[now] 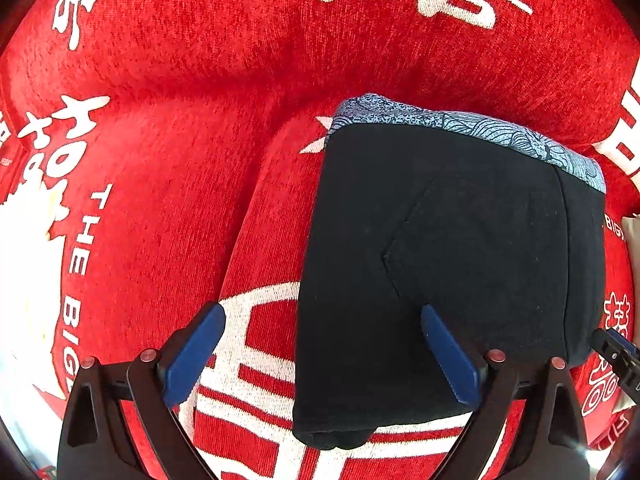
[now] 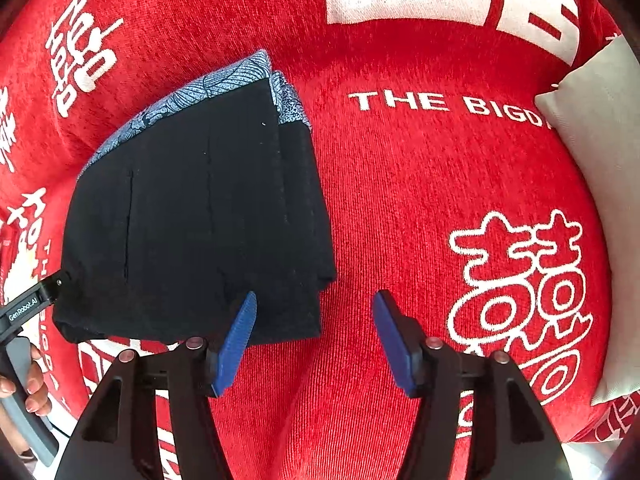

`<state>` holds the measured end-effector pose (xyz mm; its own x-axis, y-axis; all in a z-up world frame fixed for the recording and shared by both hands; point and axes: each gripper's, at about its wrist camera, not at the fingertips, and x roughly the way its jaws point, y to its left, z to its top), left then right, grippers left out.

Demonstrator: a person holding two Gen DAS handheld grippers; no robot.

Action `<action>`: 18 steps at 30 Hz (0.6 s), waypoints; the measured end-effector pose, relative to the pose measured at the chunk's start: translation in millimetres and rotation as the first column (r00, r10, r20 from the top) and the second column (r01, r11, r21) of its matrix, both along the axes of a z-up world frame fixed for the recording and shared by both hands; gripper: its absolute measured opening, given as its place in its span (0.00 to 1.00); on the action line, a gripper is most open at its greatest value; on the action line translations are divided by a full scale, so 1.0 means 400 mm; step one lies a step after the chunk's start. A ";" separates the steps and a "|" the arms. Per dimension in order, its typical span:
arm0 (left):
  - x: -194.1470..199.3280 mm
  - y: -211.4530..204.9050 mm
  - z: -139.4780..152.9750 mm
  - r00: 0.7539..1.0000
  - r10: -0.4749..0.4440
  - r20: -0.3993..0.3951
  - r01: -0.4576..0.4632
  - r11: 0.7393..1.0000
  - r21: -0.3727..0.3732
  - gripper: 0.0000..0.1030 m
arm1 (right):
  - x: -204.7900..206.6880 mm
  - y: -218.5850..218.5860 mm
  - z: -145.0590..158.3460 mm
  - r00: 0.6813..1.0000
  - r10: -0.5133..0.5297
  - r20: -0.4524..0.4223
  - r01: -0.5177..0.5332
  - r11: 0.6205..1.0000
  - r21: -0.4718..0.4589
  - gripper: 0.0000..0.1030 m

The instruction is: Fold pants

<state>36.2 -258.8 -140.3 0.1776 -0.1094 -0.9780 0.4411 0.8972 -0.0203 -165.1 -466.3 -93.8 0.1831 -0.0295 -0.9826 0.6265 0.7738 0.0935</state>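
Note:
The black pants (image 1: 440,220) lie folded into a compact stack on the red cloth, with a blue patterned waistband (image 1: 460,124) along the far edge. My left gripper (image 1: 324,344) points down over the stack's near left corner. It is open wide, its right pad (image 1: 448,356) over the black fabric and its left pad (image 1: 200,352) over the red cloth. In the right wrist view the pants (image 2: 192,220) sit to the left. My right gripper (image 2: 316,336) is open at their near right corner; its left pad (image 2: 236,340) overlaps the fabric edge without pinching it.
A red blanket (image 2: 400,180) with white characters and lettering covers the soft, rumpled surface. A pale grey pillow (image 2: 600,200) lies at the right. A person's hand (image 2: 36,380) on the left gripper's handle shows at the lower left of the right wrist view.

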 end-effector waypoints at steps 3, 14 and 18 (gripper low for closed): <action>0.006 0.001 -0.001 1.000 -0.002 -0.014 0.002 1.000 -0.005 0.96 | 0.010 -0.006 -0.001 1.000 0.008 -0.007 -0.008 1.000 0.005 0.66; 0.059 0.008 0.052 0.998 -0.057 -0.015 0.056 0.997 -0.048 0.96 | 0.012 -0.062 0.004 0.999 0.034 -0.021 -0.033 0.998 0.055 0.74; 0.103 0.011 0.038 0.994 -0.063 -0.093 0.054 0.994 -0.095 0.96 | 0.012 -0.113 0.010 0.998 -0.011 0.060 0.001 0.987 0.158 0.74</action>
